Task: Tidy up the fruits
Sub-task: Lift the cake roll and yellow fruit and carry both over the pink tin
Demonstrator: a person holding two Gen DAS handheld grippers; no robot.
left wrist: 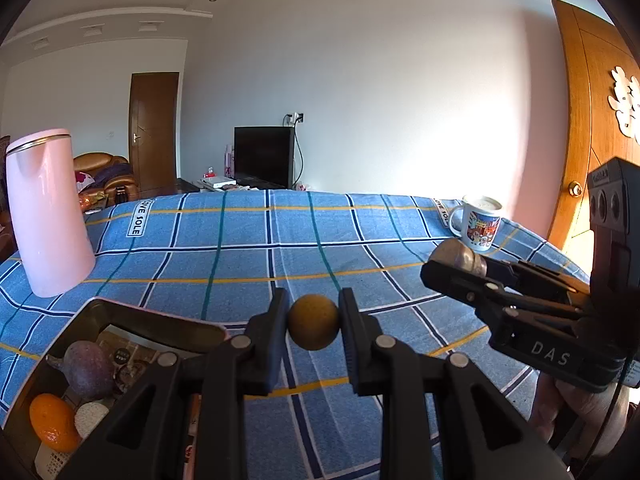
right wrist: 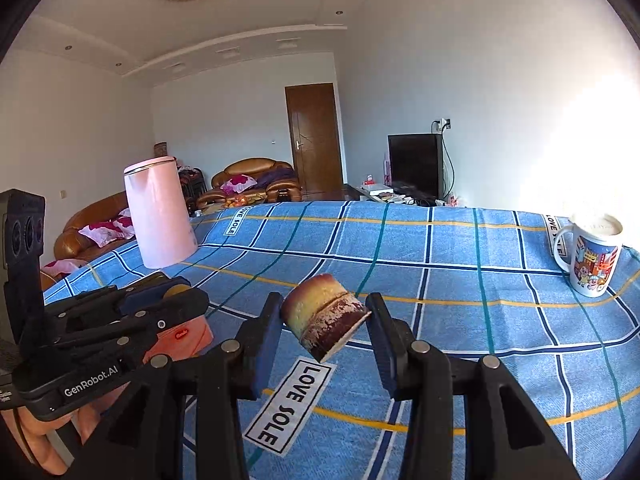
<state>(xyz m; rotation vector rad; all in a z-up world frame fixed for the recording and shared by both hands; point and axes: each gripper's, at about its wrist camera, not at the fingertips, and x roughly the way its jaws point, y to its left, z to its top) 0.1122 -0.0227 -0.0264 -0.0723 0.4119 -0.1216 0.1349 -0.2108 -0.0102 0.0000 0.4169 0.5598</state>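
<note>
My left gripper (left wrist: 314, 322) is shut on a small round yellow-brown fruit (left wrist: 314, 322), held above the blue checked cloth just right of an open tin box (left wrist: 120, 320). The box holds a purple fruit (left wrist: 88, 368), an orange (left wrist: 52, 422) and a small white item (left wrist: 91, 419). My right gripper (right wrist: 324, 322) is shut on a brown and yellow layered cake-like piece (right wrist: 324, 322), held above the cloth. The right gripper also shows in the left wrist view (left wrist: 460, 264), to the right. The left gripper shows in the right wrist view (right wrist: 176, 300), at left over the box.
A tall pink kettle (left wrist: 48, 212) stands at the table's far left. A cartoon-printed mug (left wrist: 478, 222) stands at the far right edge. The table is covered with a blue checked cloth (left wrist: 280, 248). A wooden door (left wrist: 592, 120) is at right.
</note>
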